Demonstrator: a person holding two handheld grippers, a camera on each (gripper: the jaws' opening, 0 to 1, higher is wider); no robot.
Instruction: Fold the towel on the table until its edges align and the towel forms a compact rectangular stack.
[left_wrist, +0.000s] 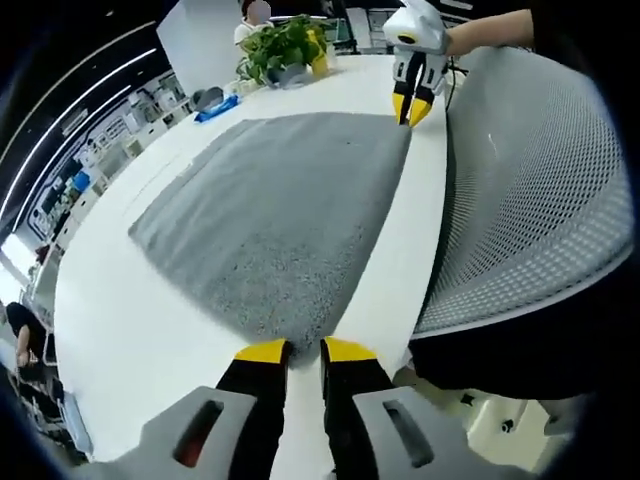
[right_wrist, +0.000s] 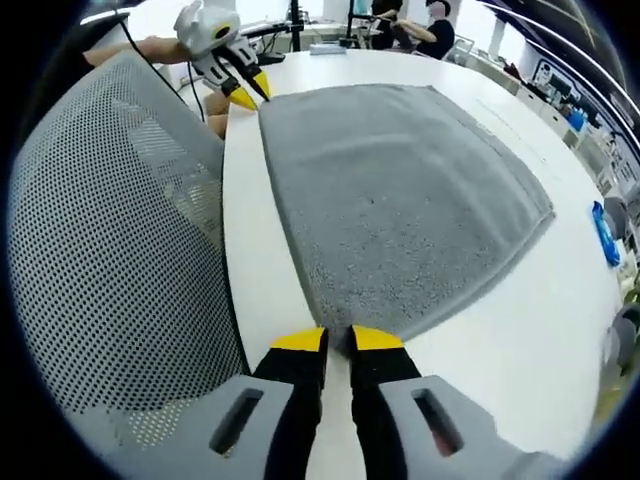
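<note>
The left claw sits at one near corner of the grey towel, its yellow tips drawn close with a little cloth seemingly between them; whether the pinch has really caught I cannot tell; the right claw stands the same way at the other near corner, tips near together over the towel's edge, its hold equally unsure. The towel lies flat and spread on the white worktop, its near edge running along the worktop's side by the mesh chair back; each claw also appears in the other's view, at the far end of that edge.

The step in hand looks like taking both near corners for the first fold; to do it well, each claw should bite a full layer of cloth, not just the nap; lift both corners together and level so the edge stays straight; carry them across to the far edge and lay corner on corner; a plant and a blue object stand beyond, clear of the fold.
</note>
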